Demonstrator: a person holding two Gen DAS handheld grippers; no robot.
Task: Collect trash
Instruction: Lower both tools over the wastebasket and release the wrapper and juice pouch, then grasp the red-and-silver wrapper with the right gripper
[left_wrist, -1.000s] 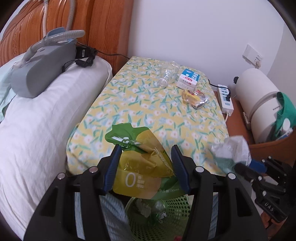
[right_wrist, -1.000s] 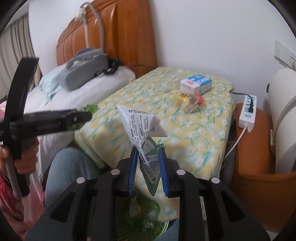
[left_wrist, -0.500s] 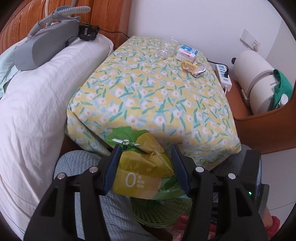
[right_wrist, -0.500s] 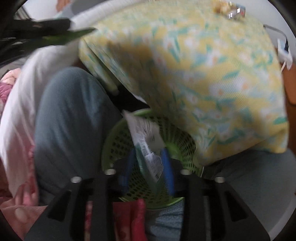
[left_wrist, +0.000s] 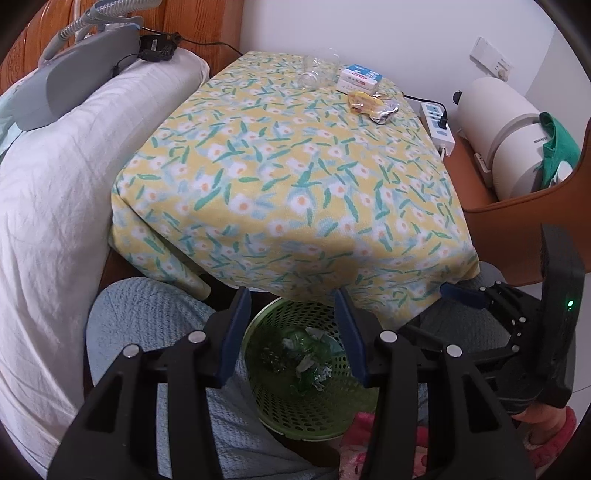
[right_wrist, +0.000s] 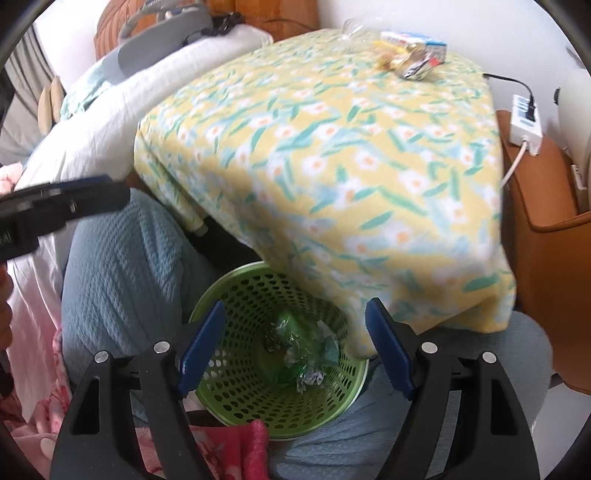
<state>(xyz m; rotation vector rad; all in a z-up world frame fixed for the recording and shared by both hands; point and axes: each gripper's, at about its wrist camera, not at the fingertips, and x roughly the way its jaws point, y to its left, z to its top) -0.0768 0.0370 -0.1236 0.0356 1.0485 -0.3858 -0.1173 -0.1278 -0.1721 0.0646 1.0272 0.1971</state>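
My left tongs (left_wrist: 293, 334) hang w/ jaws spread wide, nothing between them, right above a green mesh bin (left_wrist: 273, 410) set between my knees. My right tongs (right_wrist: 295, 347) are also spread and bare, over the same bin (right_wrist: 236, 391). Crumpled wrappers (right_wrist: 306, 350) lie at the bin's bottom. Beyond, on the floral-cloth table (left_wrist: 288, 177), at its far edge: a foil snack wrapper (left_wrist: 373, 105), a small carton (left_wrist: 360, 77) & a clear glass (left_wrist: 319, 70).
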